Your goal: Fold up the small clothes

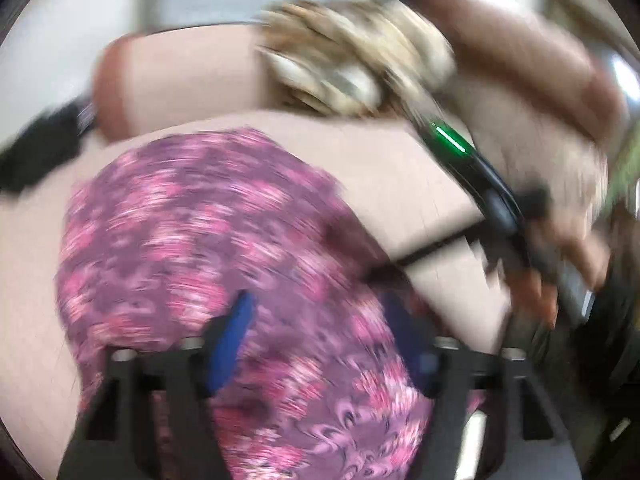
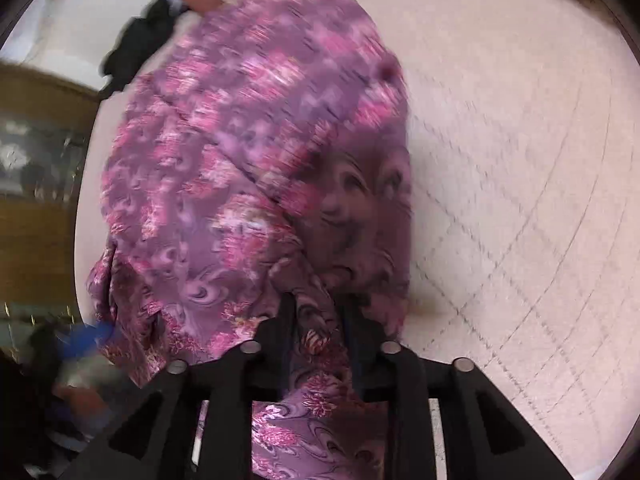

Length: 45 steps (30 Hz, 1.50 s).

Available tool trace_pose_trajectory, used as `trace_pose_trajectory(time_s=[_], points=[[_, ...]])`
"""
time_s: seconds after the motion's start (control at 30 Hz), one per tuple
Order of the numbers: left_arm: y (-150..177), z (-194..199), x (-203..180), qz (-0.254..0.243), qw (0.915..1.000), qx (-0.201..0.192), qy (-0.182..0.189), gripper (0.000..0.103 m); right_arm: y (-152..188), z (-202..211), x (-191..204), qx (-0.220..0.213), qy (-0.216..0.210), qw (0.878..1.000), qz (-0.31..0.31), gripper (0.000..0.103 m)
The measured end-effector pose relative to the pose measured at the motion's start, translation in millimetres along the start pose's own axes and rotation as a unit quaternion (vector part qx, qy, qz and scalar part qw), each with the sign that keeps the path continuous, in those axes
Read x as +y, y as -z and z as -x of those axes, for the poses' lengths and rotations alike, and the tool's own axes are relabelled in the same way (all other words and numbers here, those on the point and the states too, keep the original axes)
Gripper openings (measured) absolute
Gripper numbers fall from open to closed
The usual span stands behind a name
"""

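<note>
A purple and pink flowered garment (image 1: 208,232) lies on a pale pink quilted surface (image 1: 380,168). In the left wrist view it drapes between my left gripper's (image 1: 324,320) wide-apart blue-padded fingers (image 1: 234,340); the frame is blurred. In the right wrist view my right gripper (image 2: 318,312) is shut on a bunched edge of the same garment (image 2: 248,152), which spreads away from the fingers. The right gripper's body and the hand holding it show in the left wrist view (image 1: 496,200).
A beige patterned cloth (image 1: 352,56) lies at the far side of the quilted surface (image 2: 520,160). A black item (image 2: 140,48) lies beyond the garment at the surface's edge. Brown furniture (image 2: 40,160) stands off the left side.
</note>
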<state>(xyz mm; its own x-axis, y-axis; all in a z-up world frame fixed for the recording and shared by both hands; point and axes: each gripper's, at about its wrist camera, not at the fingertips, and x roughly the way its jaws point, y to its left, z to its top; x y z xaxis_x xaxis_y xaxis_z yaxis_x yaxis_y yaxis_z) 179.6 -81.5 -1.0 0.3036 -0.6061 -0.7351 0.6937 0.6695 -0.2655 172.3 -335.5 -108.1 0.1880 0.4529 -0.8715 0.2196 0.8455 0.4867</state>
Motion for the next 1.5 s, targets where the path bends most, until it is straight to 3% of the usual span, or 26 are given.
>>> trace_pose_trajectory(time_s=[0.03, 0.1, 0.17, 0.23, 0.27, 0.33, 0.37, 0.5, 0.6, 0.63, 0.67, 0.73, 0.83, 0.9, 0.93, 0.97, 1.0, 1.07, 1.13, 1.23, 1.27, 1.33, 1.37, 1.4, 1.47, 1.5], points=[[-7.0, 9.7, 29.2, 0.055, 0.9984, -0.016, -0.004, 0.079, -0.7, 7.1, 2.4, -0.015, -0.009, 1.0, 0.006, 0.031], [-10.7, 16.4, 81.8, 0.155, 0.9876, -0.024, -0.011, 0.079, -2.8, 33.8, 13.6, -0.076, -0.038, 0.996, 0.021, 0.072], [-4.6, 18.2, 127.1, 0.242, 0.9693, -0.029, -0.032, 0.079, -2.0, 50.7, 23.0, -0.122, -0.059, 0.99, 0.041, 0.081], [7.5, 17.9, 163.5, 0.316, 0.9468, -0.03, -0.052, 0.079, -2.2, 51.8, 29.2, -0.132, -0.056, 0.988, 0.051, 0.081], [10.8, 15.9, 174.8, 0.337, 0.9394, -0.026, -0.058, 0.079, -2.5, 47.8, 29.1, -0.132, -0.056, 0.988, 0.05, 0.081], [17.2, 14.7, 190.3, 0.373, 0.9258, -0.025, -0.058, 0.078, -5.0, 38.2, 31.7, -0.128, -0.054, 0.989, 0.046, 0.07], [18.8, 14.5, 196.0, 0.386, 0.9204, -0.027, -0.054, 0.078, -5.3, 36.1, 33.2, -0.131, -0.057, 0.989, 0.048, 0.059], [25.5, 10.1, 222.0, 0.447, 0.8933, -0.033, -0.036, 0.077, -1.3, 42.2, 53.5, -0.165, -0.081, 0.98, 0.082, 0.057], [31.5, 1.6, 247.5, 0.5, 0.8658, -0.028, -0.01, 0.068, 0.6, 45.3, 74.0, -0.178, -0.111, 0.972, 0.104, 0.057], [31.5, -2.2, 255.7, 0.516, 0.8565, -0.018, 0.002, 0.059, -2.8, 44.4, 79.7, -0.169, -0.134, 0.971, 0.099, 0.057], [29.6, -5.5, 263.2, 0.525, 0.8508, -0.012, 0.015, 0.048, -12.6, 43.8, 86.5, -0.154, -0.174, 0.969, 0.086, 0.057], [20.2, -10.3, 276.1, 0.53, 0.848, -0.007, 0.017, 0.046, -32.4, 43.3, 99.3, -0.144, -0.201, 0.966, 0.074, 0.057], [13.8, -21.2, 293.5, 0.531, 0.8475, 0.006, 0.006, 0.046, -85.5, 32.5, 139.6, -0.132, -0.176, 0.97, 0.106, 0.057], [21.8, -29.9, 304.3, 0.548, 0.8366, 0.004, 0.014, 0.046, -118.0, 12.1, 156.2, -0.117, -0.173, 0.973, 0.097, 0.061], [26.1, -34.2, 307.5, 0.561, 0.8275, 0.007, 0.021, 0.046, -132.8, -0.6, 161.5, -0.107, -0.179, 0.974, 0.089, 0.063], [29.7, -42.7, 309.9, 0.581, 0.8129, 0.016, 0.036, 0.046, -148.5, -16.0, 168.2, -0.095, -0.181, 0.976, 0.08, 0.068], [29.6, -47.4, 310.3, 0.581, 0.8123, 0.021, 0.046, 0.046, -166.3, -34.9, 177.9, -0.081, -0.175, 0.978, 0.075, 0.071], [21.9, -53.0, 308.7, 0.565, 0.8241, 0.033, 0.022, 0.046, -191.3, -61.3, 192.9, -0.067, -0.165, 0.981, 0.078, 0.071], [19.6, -55.7, 312.5, 0.564, 0.8254, 0.033, 0.006, 0.036, -214.4, -85.6, 205.7, -0.059, -0.155, 0.983, 0.078, 0.071], [29.2, -58.6, 324.9, 0.597, 0.8015, 0.034, 0.011, 0.016, -240.6, -120.4, 220.0, -0.046, -0.15, 0.985, 0.068, 0.069], [31.8, -57.1, 327.3, 0.604, 0.7967, 0.028, 0.011, 0.008, -245.4, -128.4, 224.3, -0.04, -0.147, 0.986, 0.071, 0.064], [31.3, -55.4, 327.6, 0.603, 0.797, 0.026, 0.007, 0.004, -254.5, -150.1, 239.5, -0.026, -0.121, 0.988, 0.089, 0.058], [30.3, -54.9, 326.7, 0.604, 0.7964, 0.024, 0.014, 0.003, -256.4, -157.5, 244.0, -0.02, -0.104, 0.99, 0.095, 0.051], [28.2, -52.6, 325.2, 0.603, 0.7975, 0.021, 0.013, 0.003, -257.9, -162.1, 247.1, -0.013, -0.087, 0.991, 0.097, 0.03], [20.8, -44.0, 322.1, 0.587, 0.8096, 0.015, 0.002, 0.002, -258.9, -157.2, 248.6, -0.02, -0.093, 0.992, 0.088, 0.011], [18.5, -39.5, 321.6, 0.583, 0.8123, 0.011, -0.005, 0.002, -258.7, -150.4, 250.3, -0.03, -0.099, 0.991, 0.088, 0.007]])
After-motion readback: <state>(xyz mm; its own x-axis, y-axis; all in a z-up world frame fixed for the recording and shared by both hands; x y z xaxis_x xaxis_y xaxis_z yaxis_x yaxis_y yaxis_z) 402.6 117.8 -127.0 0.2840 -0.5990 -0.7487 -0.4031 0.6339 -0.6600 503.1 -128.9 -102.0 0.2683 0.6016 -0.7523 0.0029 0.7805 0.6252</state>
